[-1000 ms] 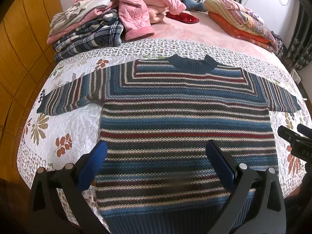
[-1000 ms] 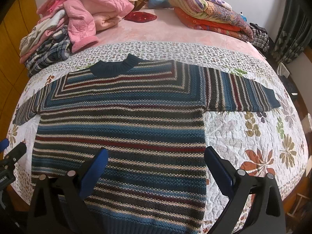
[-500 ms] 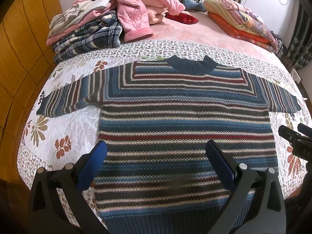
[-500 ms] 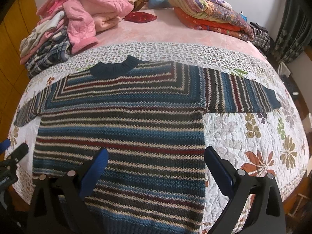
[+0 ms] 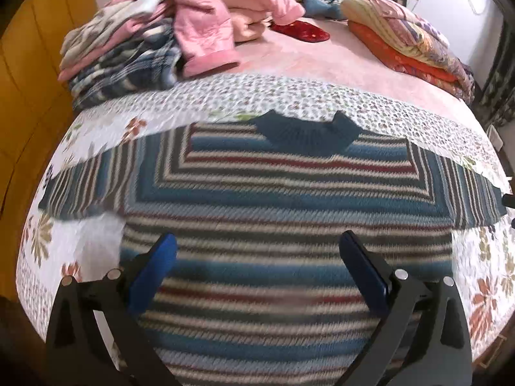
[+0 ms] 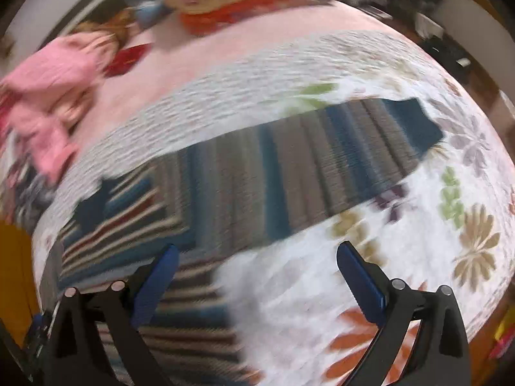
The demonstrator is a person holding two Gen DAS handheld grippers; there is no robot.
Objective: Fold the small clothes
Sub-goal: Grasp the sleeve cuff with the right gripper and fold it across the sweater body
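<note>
At the far left of my left-wrist view I see a wooden wall panel (image 5: 19,103), and beside it a heap of folded clothes (image 5: 128,54) at the head of the bed, with a pink quilted jacket (image 5: 206,22) draped over it. The striped sweater (image 5: 283,199) lies flat and face up on the floral quilt (image 5: 77,244), navy collar (image 5: 305,132) pointing away from me, its left sleeve (image 5: 87,193) stretched out toward the wall. My left tongs (image 5: 254,254) hang above the sweater's lower body, jaws spread wide and gripping nothing. Farther right on the pink bedspread (image 5: 322,61) sit a small red item (image 5: 302,30) and a stack of folded patterned blankets (image 5: 408,38). The right-wrist view is smeared by motion blur, so detail is poor there. In it, the sweater's body (image 6: 167,218) fills the lower left, and its right sleeve (image 6: 338,164) runs up and to the right across the quilt, ending in a navy cuff (image 6: 415,125). My right tongs (image 6: 254,254) are just as wide open and empty, the left finger over the sweater's side edge below the armpit, the right finger over bare quilt.
</note>
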